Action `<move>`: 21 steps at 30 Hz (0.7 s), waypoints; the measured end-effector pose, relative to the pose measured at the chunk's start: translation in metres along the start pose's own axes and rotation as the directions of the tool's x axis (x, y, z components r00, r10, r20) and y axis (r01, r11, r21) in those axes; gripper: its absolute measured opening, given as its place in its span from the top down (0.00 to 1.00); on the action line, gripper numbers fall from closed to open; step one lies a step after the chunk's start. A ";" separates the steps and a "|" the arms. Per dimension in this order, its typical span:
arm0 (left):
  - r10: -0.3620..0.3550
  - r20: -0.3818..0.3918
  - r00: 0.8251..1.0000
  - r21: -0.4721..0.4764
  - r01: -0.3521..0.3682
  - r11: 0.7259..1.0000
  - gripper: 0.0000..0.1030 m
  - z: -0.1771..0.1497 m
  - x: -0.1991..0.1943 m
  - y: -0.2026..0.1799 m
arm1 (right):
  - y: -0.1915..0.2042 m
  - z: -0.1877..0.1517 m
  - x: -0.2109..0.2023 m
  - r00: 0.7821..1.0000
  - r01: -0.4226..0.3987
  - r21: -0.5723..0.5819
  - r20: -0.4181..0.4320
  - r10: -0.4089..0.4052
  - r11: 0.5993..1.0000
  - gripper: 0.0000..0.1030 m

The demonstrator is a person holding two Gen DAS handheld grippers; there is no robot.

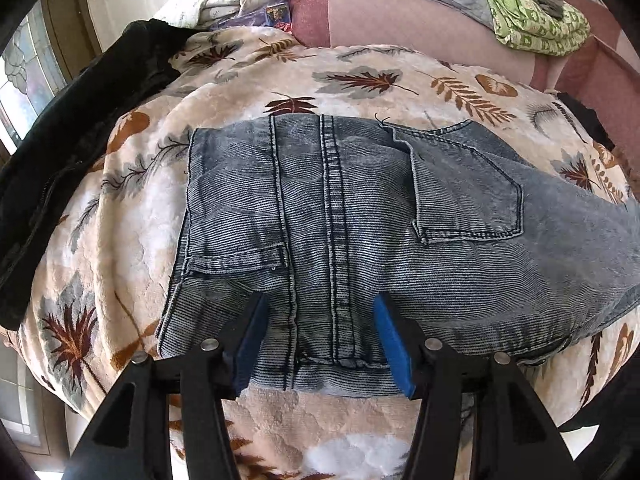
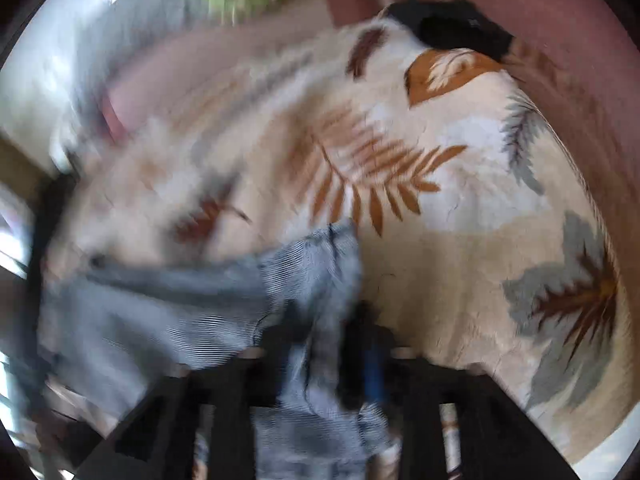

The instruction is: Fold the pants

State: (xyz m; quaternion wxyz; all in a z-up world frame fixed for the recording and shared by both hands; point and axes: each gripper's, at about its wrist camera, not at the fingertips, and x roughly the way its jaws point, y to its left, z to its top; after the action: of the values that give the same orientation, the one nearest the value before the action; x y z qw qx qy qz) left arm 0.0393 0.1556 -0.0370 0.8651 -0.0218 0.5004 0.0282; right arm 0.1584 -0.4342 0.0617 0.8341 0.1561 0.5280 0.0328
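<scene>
Blue-padded fingers of my left gripper (image 1: 320,344) stand wide apart over the near edge of the jeans (image 1: 360,216), holding nothing. From the left wrist, the jeans lie flat, seat side up, on a leaf-print blanket (image 1: 132,208), a dark garment (image 1: 60,140) heaped at the left and a green cloth (image 1: 536,12) far behind. From the right wrist, heavily blurred, my right gripper (image 2: 324,360) has denim (image 2: 168,312) bunched between its fingers, lifted above the blanket (image 2: 460,240); a black object (image 2: 452,28) sits at the far edge.
</scene>
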 end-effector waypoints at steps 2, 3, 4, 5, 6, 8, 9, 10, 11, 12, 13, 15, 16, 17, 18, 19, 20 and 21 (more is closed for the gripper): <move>-0.003 0.007 1.000 -0.004 0.003 1.000 0.43 -0.001 -0.001 0.001 | -0.005 -0.008 -0.017 0.998 0.018 0.031 0.056 -0.020 0.999 0.26; -0.004 0.009 1.000 -0.007 0.004 1.000 0.43 -0.003 -0.001 0.002 | -0.010 -0.014 -0.020 0.999 0.012 0.022 0.030 -0.013 1.000 0.26; -0.007 0.012 1.000 -0.009 0.007 1.000 0.43 -0.003 -0.001 0.002 | -0.014 -0.019 -0.019 1.000 0.008 0.011 0.002 -0.008 1.000 0.26; -0.009 0.013 1.000 -0.011 0.010 1.000 0.43 -0.003 0.000 0.002 | -0.017 -0.027 -0.015 0.999 0.021 -0.014 -0.036 -0.021 1.000 0.26; -0.012 0.014 1.000 -0.014 0.012 1.000 0.42 -0.002 0.001 0.003 | -0.018 -0.034 -0.009 0.996 0.045 -0.052 -0.069 -0.048 0.998 0.26; -0.015 0.012 1.000 -0.013 0.015 1.000 0.41 -0.002 0.001 0.004 | -0.026 -0.044 -0.004 0.994 0.059 -0.082 -0.089 -0.066 0.995 0.26; -0.015 0.010 1.000 -0.011 0.015 1.000 0.40 -0.002 0.001 0.004 | -0.026 -0.048 0.000 0.995 0.027 -0.092 -0.095 -0.036 0.995 0.33; -0.015 0.007 1.000 -0.010 0.015 1.000 0.40 -0.001 0.002 0.004 | -0.023 -0.049 0.001 0.995 0.018 -0.116 -0.094 -0.029 0.993 0.41; -0.014 0.004 1.000 -0.007 0.014 1.000 0.39 -0.001 0.002 0.004 | -0.018 -0.049 0.004 0.994 0.016 -0.141 -0.109 -0.031 0.990 0.65; -0.012 0.000 1.000 -0.005 0.012 1.000 0.38 0.000 0.003 0.004 | -0.009 -0.047 0.010 0.988 0.035 -0.171 -0.141 -0.060 0.985 0.71; -0.011 -0.002 1.000 -0.006 0.011 1.000 0.37 0.001 0.004 0.004 | -0.002 -0.045 0.011 0.984 0.059 -0.199 -0.153 -0.090 0.978 0.77; -0.013 -0.007 1.000 -0.008 0.013 1.000 0.35 0.002 0.005 0.005 | 0.004 -0.037 -0.004 0.984 0.032 -0.191 -0.168 -0.064 0.981 0.91; -0.014 -0.009 1.000 -0.009 0.013 1.000 0.34 0.002 0.005 0.006 | 0.003 -0.034 -0.016 0.986 -0.014 -0.159 -0.166 -0.013 0.987 0.90; -0.016 -0.011 1.000 -0.008 0.016 1.000 0.33 0.002 0.005 0.007 | 0.002 -0.034 -0.027 0.987 -0.035 -0.141 -0.159 0.012 0.989 0.90; -0.019 -0.014 1.000 -0.005 0.019 1.000 0.33 0.003 0.006 0.008 | 0.001 -0.034 -0.040 0.987 -0.052 -0.119 -0.155 0.033 0.991 0.91; -0.020 -0.016 1.000 0.002 0.020 1.000 0.32 0.004 0.006 0.009 | -0.005 -0.037 -0.044 0.986 -0.051 -0.106 -0.164 0.033 0.993 0.91; -0.019 -0.017 1.000 0.004 0.019 1.000 0.32 0.004 0.006 0.009 | -0.009 -0.039 -0.041 0.982 -0.047 -0.094 -0.188 0.029 0.995 0.91; -0.017 -0.020 1.000 0.005 0.017 1.000 0.32 0.005 0.007 0.010 | -0.016 -0.047 -0.027 0.970 -0.029 -0.087 -0.244 0.006 0.996 0.90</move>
State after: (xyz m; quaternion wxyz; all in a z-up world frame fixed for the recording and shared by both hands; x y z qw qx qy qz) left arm 0.0463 0.1663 -0.0405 0.8603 -0.0240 0.5088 0.0195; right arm 0.1022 -0.4451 0.0621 0.7688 0.1178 0.6231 0.0828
